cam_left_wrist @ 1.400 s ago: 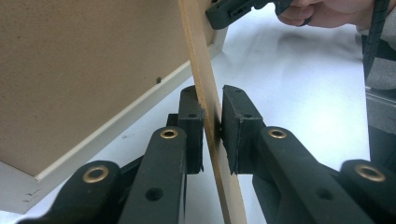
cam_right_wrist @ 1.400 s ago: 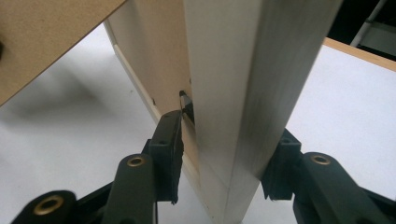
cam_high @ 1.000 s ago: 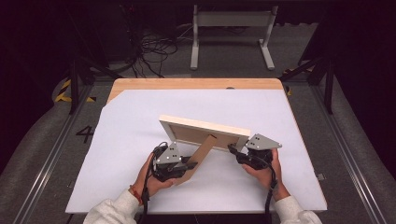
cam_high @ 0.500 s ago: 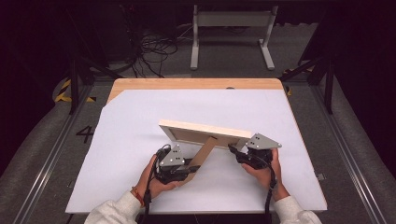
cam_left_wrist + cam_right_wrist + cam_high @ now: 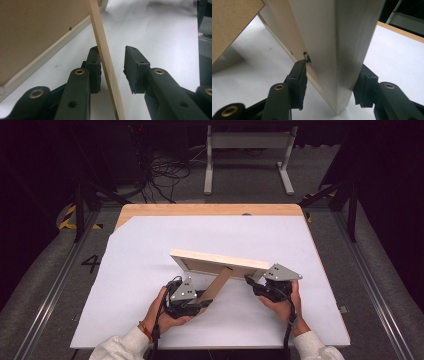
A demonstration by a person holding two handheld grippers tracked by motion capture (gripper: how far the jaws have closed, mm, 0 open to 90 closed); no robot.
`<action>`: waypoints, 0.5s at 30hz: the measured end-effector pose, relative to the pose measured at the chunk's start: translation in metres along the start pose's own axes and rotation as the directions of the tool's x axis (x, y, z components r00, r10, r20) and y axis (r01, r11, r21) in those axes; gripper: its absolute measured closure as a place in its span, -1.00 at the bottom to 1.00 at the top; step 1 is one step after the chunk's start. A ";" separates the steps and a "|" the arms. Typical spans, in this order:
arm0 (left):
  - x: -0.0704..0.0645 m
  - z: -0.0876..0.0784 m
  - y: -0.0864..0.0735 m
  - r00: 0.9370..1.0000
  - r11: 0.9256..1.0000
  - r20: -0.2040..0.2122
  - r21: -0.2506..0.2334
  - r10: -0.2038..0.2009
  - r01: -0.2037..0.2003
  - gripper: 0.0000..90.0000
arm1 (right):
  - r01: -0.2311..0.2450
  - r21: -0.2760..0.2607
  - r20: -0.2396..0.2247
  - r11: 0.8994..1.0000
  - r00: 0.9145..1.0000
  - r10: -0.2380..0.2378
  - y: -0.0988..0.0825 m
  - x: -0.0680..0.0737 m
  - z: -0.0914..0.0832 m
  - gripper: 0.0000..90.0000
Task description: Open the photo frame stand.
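Your left gripper [image 5: 112,71] just let go of the stand leg [image 5: 106,60]. Your right gripper [image 5: 329,82] squeezed the picture frame [image 5: 220,261], upright on the table [image 5: 150,245]. Next, let go gently.

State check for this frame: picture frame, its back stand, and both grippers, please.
Picture frame: upright on its edge, leaning on the stand.
Back stand: swung out, foot on the white sheet.
Left gripper: jaws just opening, stand between them, right pad clear.
Right gripper: shut on the frame's corner.
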State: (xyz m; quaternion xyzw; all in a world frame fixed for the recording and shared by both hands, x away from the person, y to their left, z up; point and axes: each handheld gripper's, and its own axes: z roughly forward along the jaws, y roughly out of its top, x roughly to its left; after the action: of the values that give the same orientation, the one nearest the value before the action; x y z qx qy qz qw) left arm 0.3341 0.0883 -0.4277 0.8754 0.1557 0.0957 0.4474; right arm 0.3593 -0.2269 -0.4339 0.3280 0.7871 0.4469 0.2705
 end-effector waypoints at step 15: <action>0.008 -0.026 -0.003 0.999 0.999 -0.051 -0.032 -0.013 0.011 0.49 | -0.010 -0.027 -0.008 1.000 1.000 0.010 0.001 -0.004 -0.010 0.13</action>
State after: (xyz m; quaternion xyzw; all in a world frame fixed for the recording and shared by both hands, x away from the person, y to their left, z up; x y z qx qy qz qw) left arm 0.3329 0.1121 -0.4151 0.8645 0.1708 0.1178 0.4577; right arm 0.3549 -0.2343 -0.4281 0.3264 0.7805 0.4600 0.2695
